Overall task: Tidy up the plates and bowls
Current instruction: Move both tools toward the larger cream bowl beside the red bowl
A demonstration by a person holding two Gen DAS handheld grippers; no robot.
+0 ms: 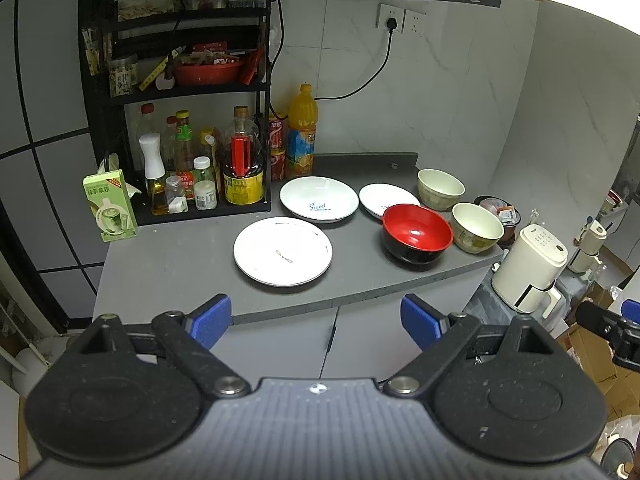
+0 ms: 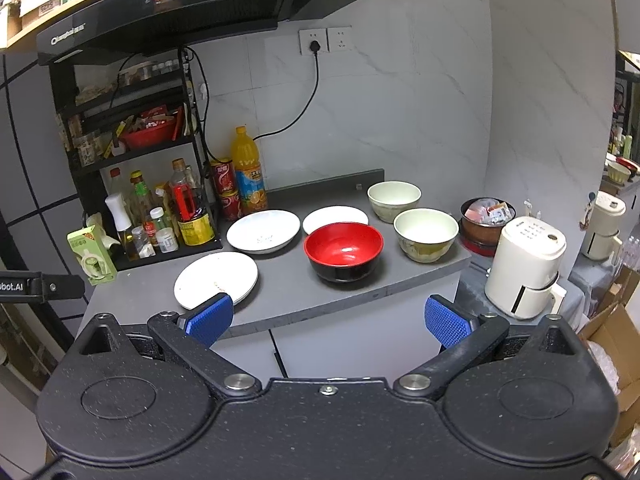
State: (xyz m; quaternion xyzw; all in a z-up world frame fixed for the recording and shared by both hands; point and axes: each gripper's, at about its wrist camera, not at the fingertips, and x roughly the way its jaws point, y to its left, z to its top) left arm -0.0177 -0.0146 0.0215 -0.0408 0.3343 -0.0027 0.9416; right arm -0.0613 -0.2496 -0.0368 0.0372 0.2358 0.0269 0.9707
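Left wrist: fingers (image 1: 210,316) wide apart, empty.

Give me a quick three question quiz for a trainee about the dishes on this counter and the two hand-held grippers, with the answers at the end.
1. How many white plates and how many bowls are on the grey counter?
2. True or false: the red bowl is stacked inside a cream bowl.
3. Which dish lies nearest the left hand-held gripper: A) front plate, B) back cream bowl, C) the plate marked Sweet?

Key
1. Three plates, three bowls.
2. False: it stands alone on the counter beside the front cream bowl.
3. A.

Both the left and the right hand-held gripper are open and empty.
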